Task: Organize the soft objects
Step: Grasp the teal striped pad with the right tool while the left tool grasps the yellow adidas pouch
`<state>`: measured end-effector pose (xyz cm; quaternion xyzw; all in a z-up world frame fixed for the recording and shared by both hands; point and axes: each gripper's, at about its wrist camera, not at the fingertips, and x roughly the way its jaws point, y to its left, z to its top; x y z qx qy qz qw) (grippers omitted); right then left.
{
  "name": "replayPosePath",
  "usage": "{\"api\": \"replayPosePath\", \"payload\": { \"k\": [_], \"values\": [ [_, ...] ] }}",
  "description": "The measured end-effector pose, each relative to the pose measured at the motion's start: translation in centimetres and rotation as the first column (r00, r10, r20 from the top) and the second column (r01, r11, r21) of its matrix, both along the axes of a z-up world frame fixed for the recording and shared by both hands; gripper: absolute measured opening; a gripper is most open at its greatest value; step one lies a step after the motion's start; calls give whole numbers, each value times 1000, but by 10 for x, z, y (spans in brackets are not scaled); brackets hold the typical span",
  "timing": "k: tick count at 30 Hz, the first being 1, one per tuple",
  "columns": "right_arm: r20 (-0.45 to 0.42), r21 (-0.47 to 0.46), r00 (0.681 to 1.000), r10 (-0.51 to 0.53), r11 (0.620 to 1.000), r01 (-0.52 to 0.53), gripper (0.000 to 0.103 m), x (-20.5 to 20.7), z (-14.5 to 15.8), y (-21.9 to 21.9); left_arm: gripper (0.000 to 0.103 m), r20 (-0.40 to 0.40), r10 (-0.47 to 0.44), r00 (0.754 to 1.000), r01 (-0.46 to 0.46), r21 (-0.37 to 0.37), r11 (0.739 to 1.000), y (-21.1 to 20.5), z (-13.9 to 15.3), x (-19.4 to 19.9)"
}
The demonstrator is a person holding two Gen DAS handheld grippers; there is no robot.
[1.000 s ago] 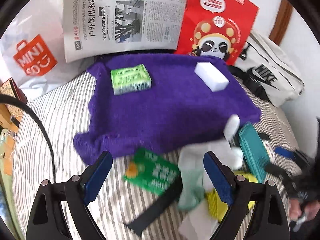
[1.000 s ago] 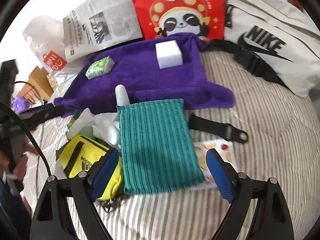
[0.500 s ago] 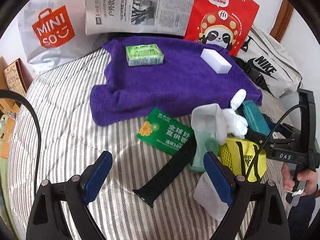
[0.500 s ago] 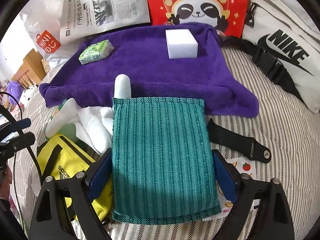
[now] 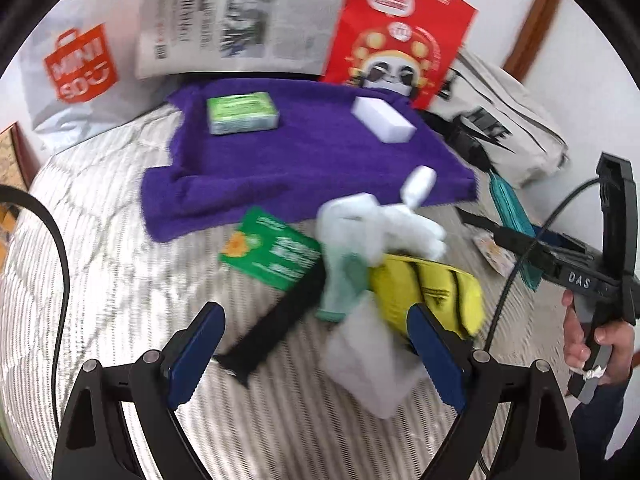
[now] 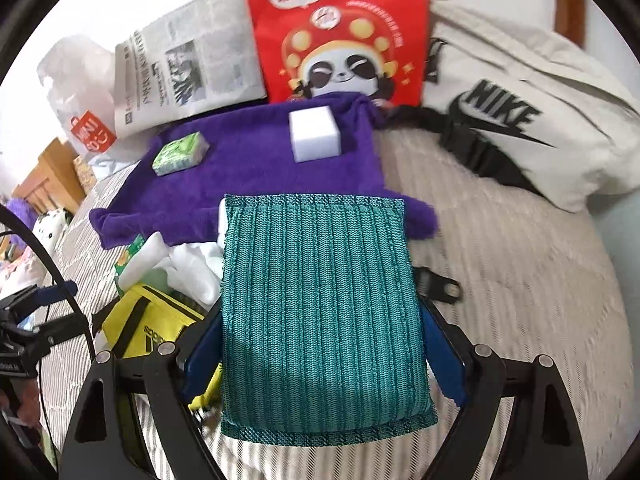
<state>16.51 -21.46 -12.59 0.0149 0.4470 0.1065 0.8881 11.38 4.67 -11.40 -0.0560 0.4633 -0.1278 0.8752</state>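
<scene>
**Q:** What is on the bed, from the biggest thing down?

**A:** In my right wrist view, a striped bed cover [image 6: 520,280] fills the frame. A purple towel [image 6: 256,168] is spread at twelve o'clock. In front of it is a teal knitted pad [image 6: 320,312], which fills the centre. In my left wrist view, a yellow pouch [image 5: 432,292] is at three o'clock of centre. White gloves [image 5: 392,228] are heaped just beyond it. A green tissue pack [image 5: 242,114] and a white foam block [image 5: 384,120] sit on the towel.

**Q:** How will the teal pad handle?

**A:** I judge it light, soft and squashy, with a ribbed knit that should not slip. It looks thick enough to keep its shape. Holding it across its width, on the two long edges, seems the right grip.

**Q:** And your grippers?

**A:** My right gripper [image 6: 322,346] pinches the pad across its width, with a blue pad pressing on each long edge. The pad's far edge overlaps the towel's near hem at twelve o'clock. That gripper points steeply down at the bed. My left gripper [image 5: 316,332] is spread wide with nothing held. It tilts down over a black strap [image 5: 276,328], with the pouch at its two o'clock. The view is blurred.
</scene>
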Motion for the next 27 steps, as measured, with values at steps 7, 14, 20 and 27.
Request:
{"api": "replayPosePath", "payload": {
  "k": [7,14,20,27],
  "values": [
    [17,-14,996,-84,996,84,88,-31,10,-36,92,26,-83,996,81,51,995,-53,3,-1],
    [12,-7,991,-130,991,130,88,-50,6,-66,92,-8,-88,996,88,83,993,-81,-11,11],
    [-6,22,988,-153,988,153,88,-55,-3,-84,92,0,-89,996,87,194,977,-103,-19,12],
    [-26,61,986,-167,984,168,88,-57,-11,-97,93,-21,-112,993,114,229,967,-125,-25,18]
  ]
}}
